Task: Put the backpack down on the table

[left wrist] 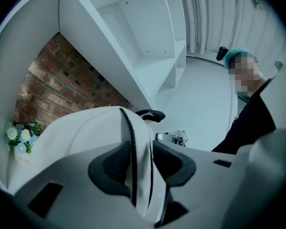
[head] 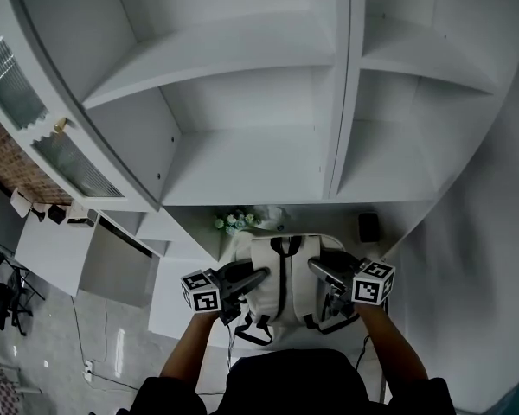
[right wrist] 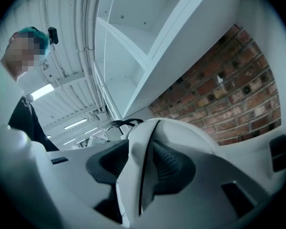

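One white fabric backpack (head: 281, 285) with black trim, two grippers, one small bunch of white flowers (head: 233, 222) and one small black object (head: 368, 226) sit on a white desk (head: 379, 247) under white shelving (head: 251, 162), with a brick wall (left wrist: 62, 85) behind. The backpack lies by the desk's near edge, its long axis running near to far and its handle toward the shelving. The left gripper (head: 261, 275) and right gripper (head: 316, 268) both stand wide, each with a fold of the backpack's side loose between its pads.

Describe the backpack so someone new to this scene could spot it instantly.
Below the tall white shelves stands a white table. On it sits the backpack: a white bag with black trim and straps, much larger than the little flowers behind it.
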{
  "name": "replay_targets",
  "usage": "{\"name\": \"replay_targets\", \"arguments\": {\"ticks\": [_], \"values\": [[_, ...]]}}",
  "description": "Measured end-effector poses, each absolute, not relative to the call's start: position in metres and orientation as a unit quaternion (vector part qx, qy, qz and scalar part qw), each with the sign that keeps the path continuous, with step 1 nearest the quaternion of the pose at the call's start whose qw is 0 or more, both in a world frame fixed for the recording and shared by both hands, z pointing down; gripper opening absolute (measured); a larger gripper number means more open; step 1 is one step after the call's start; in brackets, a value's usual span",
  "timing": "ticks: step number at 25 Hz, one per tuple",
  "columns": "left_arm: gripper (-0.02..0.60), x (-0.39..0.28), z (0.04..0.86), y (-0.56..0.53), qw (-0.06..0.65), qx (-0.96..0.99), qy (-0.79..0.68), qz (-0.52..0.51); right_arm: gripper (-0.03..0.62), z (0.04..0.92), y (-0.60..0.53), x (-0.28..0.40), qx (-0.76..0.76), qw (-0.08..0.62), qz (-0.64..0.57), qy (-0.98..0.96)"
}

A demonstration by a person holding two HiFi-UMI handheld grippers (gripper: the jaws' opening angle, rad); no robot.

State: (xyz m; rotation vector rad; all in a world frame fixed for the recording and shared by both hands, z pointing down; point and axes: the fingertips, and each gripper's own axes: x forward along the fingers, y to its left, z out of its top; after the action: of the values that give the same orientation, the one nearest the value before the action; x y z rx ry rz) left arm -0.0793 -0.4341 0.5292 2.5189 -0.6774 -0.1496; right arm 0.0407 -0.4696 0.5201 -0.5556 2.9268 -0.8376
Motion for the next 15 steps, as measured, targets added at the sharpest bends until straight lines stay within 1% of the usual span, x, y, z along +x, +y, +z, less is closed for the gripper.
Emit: {"name": "replay_targets", "arguments": {"ticks": [7, 15], "values": [[0.144, -0.112, 0.537, -0.411, 0.269, 0.918, -0.285, -0.064, 0.172, 0.520, -0.468, 0.074, -0.217, 0.035, -0.273, 0.937], [0.144, -0.124, 0.528, -0.375, 0.255, 0.918, -0.296, -0.075, 0.172, 0.511, -0.432, 0.072, -0.233, 0.032, -0.251, 0.939]]}}
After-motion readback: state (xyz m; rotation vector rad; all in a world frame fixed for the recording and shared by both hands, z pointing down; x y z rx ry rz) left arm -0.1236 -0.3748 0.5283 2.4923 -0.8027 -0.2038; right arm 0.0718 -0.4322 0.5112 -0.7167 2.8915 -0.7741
